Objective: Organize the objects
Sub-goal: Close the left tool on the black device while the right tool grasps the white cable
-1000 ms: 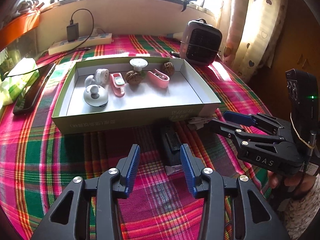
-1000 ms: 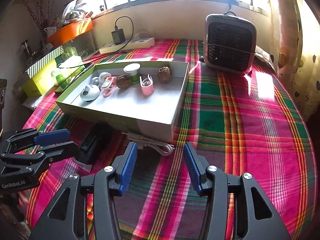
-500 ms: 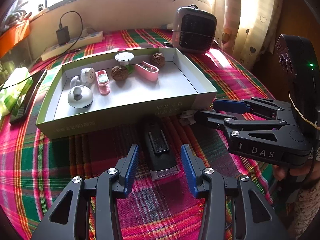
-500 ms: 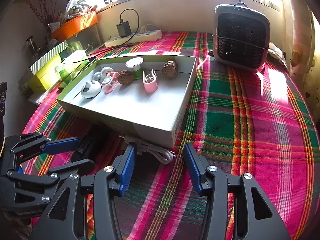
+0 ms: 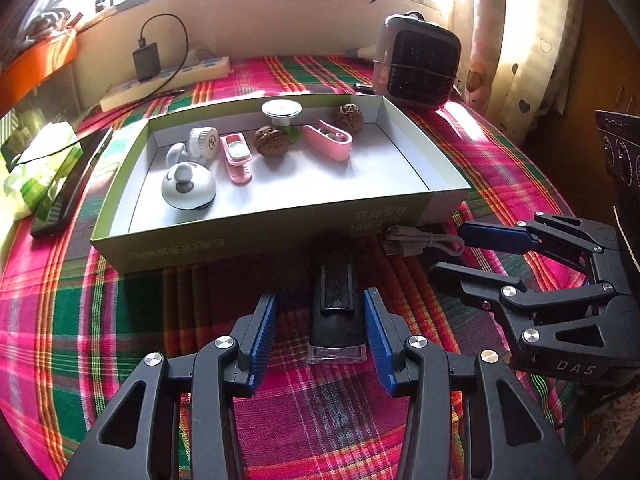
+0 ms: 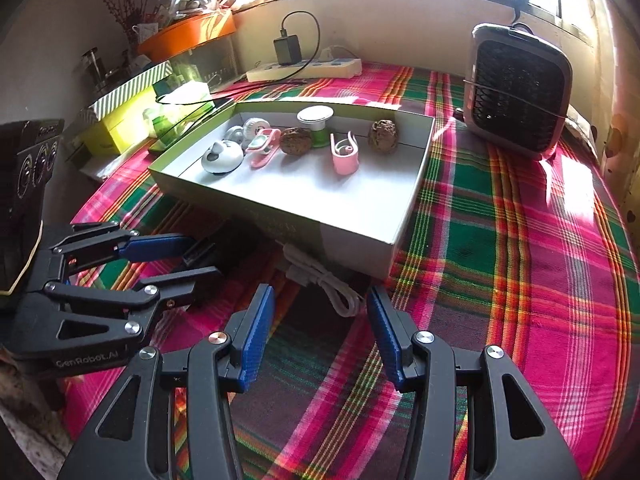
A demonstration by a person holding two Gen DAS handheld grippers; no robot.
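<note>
A black oblong gadget with a clear end (image 5: 338, 312) lies on the plaid cloth in front of the green cardboard box (image 5: 260, 248). My left gripper (image 5: 320, 300) is open and straddles it, with a gap on the left side. A coiled white cable (image 6: 320, 276) lies against the box's near corner (image 6: 360, 248). Just short of it, my right gripper (image 6: 320, 296) stands open with its tips on either side of the loop's end. From the left wrist view the right gripper (image 5: 448, 250) shows at the right, next to the cable (image 5: 420, 240). The left gripper (image 6: 202, 258) appears at the left of the right wrist view.
The box holds a white dome (image 5: 188, 188), pink clips (image 5: 328, 142), two walnuts (image 5: 272, 140) and a capped green bottle (image 5: 282, 114). A small fan heater (image 5: 418, 64) stands behind it on the right, a power strip (image 5: 168, 80) along the wall, and a phone (image 5: 72, 188) and tissue pack (image 5: 36, 168) on the left.
My left gripper has moved forward, so the black gadget now lies between its jaws instead of ahead of them. The right gripper has edged closer to the cable. Both stayed open.
</note>
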